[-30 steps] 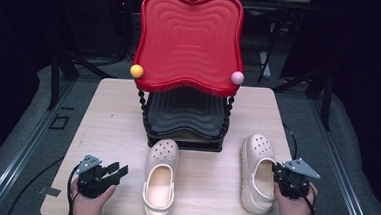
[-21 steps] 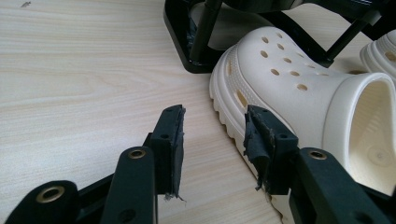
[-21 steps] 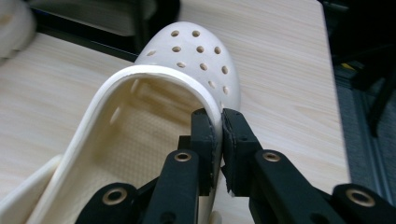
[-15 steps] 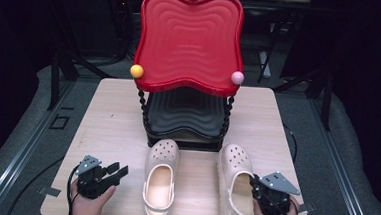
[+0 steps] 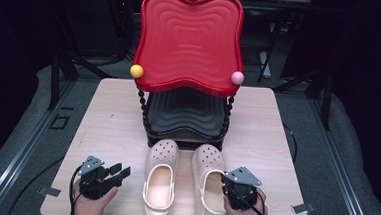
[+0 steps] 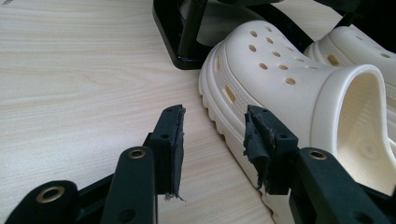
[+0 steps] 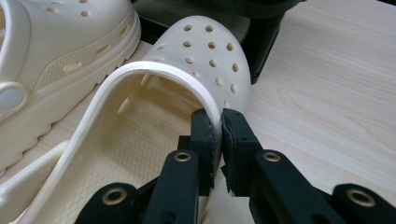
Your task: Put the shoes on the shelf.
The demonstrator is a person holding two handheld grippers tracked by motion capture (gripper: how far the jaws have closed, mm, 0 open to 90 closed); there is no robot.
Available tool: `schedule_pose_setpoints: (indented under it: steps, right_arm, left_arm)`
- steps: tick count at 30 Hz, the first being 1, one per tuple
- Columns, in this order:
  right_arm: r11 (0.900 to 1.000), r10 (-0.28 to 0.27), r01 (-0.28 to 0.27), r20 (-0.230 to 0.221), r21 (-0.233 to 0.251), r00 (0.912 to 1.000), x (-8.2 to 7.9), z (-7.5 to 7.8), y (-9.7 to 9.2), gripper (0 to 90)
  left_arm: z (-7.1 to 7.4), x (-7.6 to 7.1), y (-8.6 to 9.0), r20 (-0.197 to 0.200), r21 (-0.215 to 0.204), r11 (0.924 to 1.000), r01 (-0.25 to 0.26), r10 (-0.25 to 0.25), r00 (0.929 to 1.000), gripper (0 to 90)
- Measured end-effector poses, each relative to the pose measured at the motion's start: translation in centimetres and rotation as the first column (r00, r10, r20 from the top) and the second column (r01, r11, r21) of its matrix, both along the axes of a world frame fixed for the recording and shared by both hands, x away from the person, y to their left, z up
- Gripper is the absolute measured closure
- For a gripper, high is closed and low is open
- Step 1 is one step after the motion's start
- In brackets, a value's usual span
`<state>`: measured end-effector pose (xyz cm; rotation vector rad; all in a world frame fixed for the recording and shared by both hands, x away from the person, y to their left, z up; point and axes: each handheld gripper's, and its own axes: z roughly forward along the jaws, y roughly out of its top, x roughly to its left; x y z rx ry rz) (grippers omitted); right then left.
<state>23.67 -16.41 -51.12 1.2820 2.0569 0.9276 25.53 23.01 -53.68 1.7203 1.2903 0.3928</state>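
We work across the table (image 5: 113,113) from left to right. The left gripper (image 5: 120,172) rests near the front edge, just beside the left shoe (image 5: 160,181). Its jaws stand spread with nothing between them; in the left gripper view the left gripper (image 6: 212,140) shows bare wood in the gap, and the sole edge of the left shoe (image 6: 280,79) lies just past the far jaw, apart from it.

The left shoe sits with its toe toward the black base of the stand (image 5: 185,122), whose red tray (image 5: 190,42) rises behind. The right shoe (image 5: 209,184) lies just beside the left shoe, roughly parallel, toe also at the base.

The right gripper (image 5: 226,182) pinches the outer side wall of the right shoe. In the right gripper view the right gripper (image 7: 219,140) has one jaw inside the opening and one outside, pressed together on the thin rim of the right shoe (image 7: 196,56).

We judge the step in hand to be setting the right shoe beside its partner as a pair. To do it well:

- Keep the pinch firm on the rim; the wall is soft and may fold or slip.
- Slide the shoe flat on its sole rather than lifting by one wall, or it will tilt.
- Line up the toes and heels, and leave a narrow gap between the shoes.
- Keep the toe clear of the stand's base so that the stand is not nudged.
- Release only when the sole lies flat.
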Motion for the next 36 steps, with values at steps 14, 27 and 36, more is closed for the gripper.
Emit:
schedule_pose_setpoints:
  steps: [14,27,36]
  right_arm:
    - [0.9982,-0.024,0.023,0.008,0.056,0.9997,0.8,-0.9,2.5,76.7]
    - [0.9864,0.11,-0.121,0.101,0.111,0.9887,0.5,-0.7,0.7,63.7]
    - [0.9826,0.158,-0.162,0.044,0.09,0.9864,1.4,-1.3,0.7,65.3]
  left_arm:
    - [0.4,-0.6,-1.5,0.026,0.025,0.9978,0.061,-0.062,0.9977,57.5]
    - [0.9,-0.9,-3.0,0.034,0.033,0.992,0.122,-0.123,0.9918,58.0]
    - [1.5,-0.4,-5.6,0.089,0.096,0.9797,0.176,-0.185,0.9787,56.9]
